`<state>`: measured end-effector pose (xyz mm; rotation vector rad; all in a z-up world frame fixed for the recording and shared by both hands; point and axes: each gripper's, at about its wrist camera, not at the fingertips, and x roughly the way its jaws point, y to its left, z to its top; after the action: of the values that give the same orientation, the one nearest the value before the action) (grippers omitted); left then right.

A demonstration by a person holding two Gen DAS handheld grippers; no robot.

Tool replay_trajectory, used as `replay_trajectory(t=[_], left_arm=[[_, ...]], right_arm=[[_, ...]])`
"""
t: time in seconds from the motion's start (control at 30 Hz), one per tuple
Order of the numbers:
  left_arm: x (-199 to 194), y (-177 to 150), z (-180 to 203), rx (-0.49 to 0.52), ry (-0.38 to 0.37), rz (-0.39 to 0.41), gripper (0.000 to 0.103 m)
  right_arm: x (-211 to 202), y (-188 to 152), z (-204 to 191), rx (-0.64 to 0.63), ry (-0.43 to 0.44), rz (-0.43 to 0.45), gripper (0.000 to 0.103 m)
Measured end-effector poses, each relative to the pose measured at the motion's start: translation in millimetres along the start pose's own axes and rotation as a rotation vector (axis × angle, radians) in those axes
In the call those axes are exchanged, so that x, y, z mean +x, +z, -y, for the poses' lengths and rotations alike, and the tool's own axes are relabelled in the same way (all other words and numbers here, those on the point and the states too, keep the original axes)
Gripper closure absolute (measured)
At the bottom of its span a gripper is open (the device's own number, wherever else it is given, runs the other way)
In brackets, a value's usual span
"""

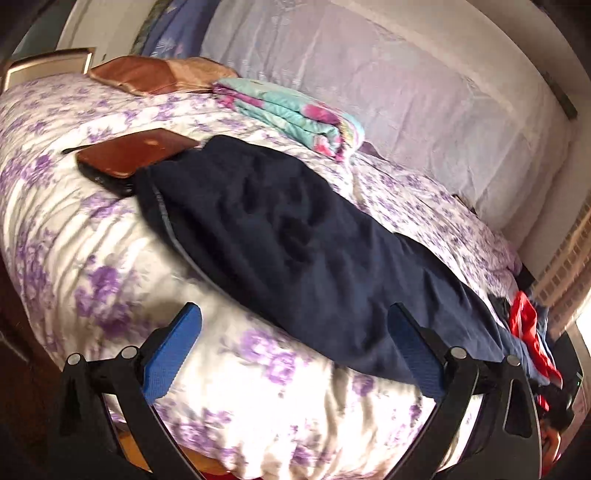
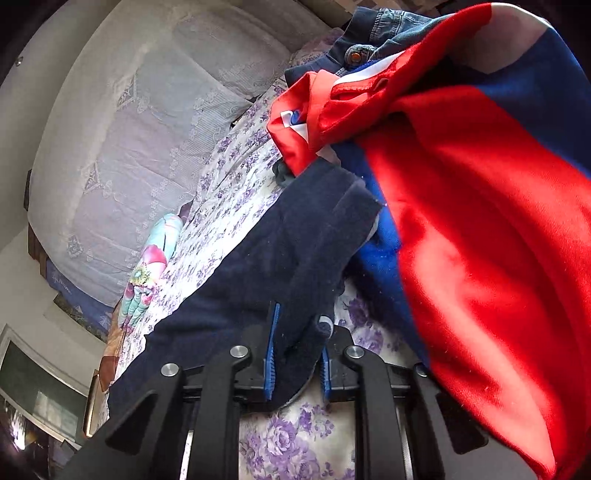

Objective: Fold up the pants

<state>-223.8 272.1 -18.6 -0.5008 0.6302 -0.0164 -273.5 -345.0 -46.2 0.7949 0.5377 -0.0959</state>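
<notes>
Right now the navy pants (image 1: pixel 280 236) are lying stretched out on the bed (image 1: pixel 92 229), over its purple-flowered cover. In the left wrist view the left tongs (image 1: pixel 295 350) are hanging wide open above the near edge of the bed, holding nothing; their blue pads (image 1: pixel 173 354) are standing well apart, and the lower end of the pants is lying just beside the right-hand pad, partly between the two. The garment's long axis is running diagonally in that view, from the upper left, where one end is overlapping a brown case (image 1: pixel 133 155), down to the lower right toward a heap of red and blue clothes (image 1: pixel 528 325).

In the right wrist view the right tongs (image 2: pixel 297 354) are closing on a narrow end of the pants (image 2: pixel 258 266), the dark cloth pinched between the two blue pads. From there the pants are spreading away to the left and upward across the bed. A red and blue garment (image 2: pixel 480 221) is lying beside them on the right, with denim (image 2: pixel 373 33) beyond it. A folded floral blanket (image 1: pixel 291 110) is sitting farther back near the white-covered sofa back (image 1: pixel 369 92).
</notes>
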Motion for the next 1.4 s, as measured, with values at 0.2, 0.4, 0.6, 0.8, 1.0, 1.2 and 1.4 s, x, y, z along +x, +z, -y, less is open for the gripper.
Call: replay_trajectory(t=[0.2,0.4,0.6,0.8,1.0,1.2,1.4], left_arm=[[5,9,-7,0.102,0.214,0.023,0.005],[14,1,3,0.214,0.313,0.053,0.005],[16,-3,6,0.217,0.314,0.05,0.004],[17,-4,11,0.249,0.331,0.068,0.004],[18,-3,10,0.261,0.311,0.072,0.004],[19,-2,9,0.288,0.287,0.079,0.004],[22,4,4,0.28,0.256,0.076,0.004]], right_arm=[[2,-6,-1,-0.025,-0.004,0.024,0.081],[6,-15,-22,-0.168,-0.035,0.042,0.057],[20,-30,-56,-0.39,-0.137,0.034,0.016],[15,-24,-47,-0.321,-0.077,0.035,0.017],[12,-21,-42,-0.25,-0.087,0.053,0.027],[7,-9,-21,-0.138,-0.108,0.059,0.079],[4,-7,-41,-0.181,-0.136,0.098,0.086]])
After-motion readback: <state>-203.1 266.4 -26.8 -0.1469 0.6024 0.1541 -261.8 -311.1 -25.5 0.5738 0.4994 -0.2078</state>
